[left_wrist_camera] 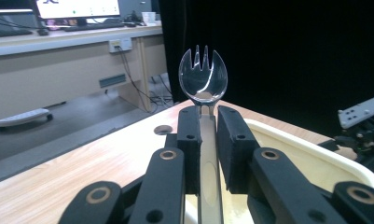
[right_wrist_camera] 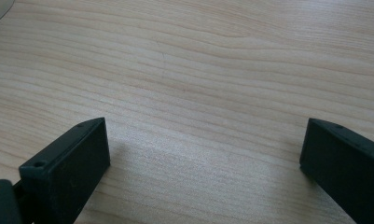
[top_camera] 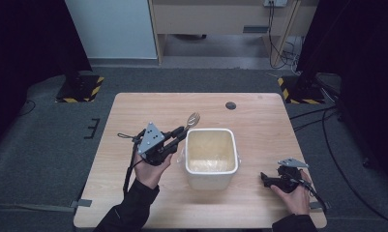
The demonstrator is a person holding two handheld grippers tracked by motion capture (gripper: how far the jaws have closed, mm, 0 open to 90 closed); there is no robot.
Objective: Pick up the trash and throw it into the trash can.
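The left gripper (top_camera: pixel 178 134) has its jaws clamped on the handle of a clear plastic spork (top_camera: pixel 192 119). In the left gripper view the spork (left_wrist_camera: pixel 203 78) stands straight up out of the pads, its tined bowl well clear of them, so the grip looks firm and low on the handle. From the high view, the spork's head hangs just off the far left corner of the white bin (top_camera: pixel 211 157), not yet over the opening. The bin sits near the middle of the table (top_camera: pixel 133 111) and looks empty inside; a faint clear film or wrapper seems to lie against its left wall, though it is too faint to be sure.

The right gripper (top_camera: pixel 265 180) rests near the right edge of the table, well apart from the bin. Its jaws stand wide with bare wood between them (right_wrist_camera: pixel 203 154), holding nothing.

So the pick-up looks done: the spork is off the table and under control. What seems left is the short carry to the right, over the rim, and then the release into the bin. The right hand appears to have no part in this step.
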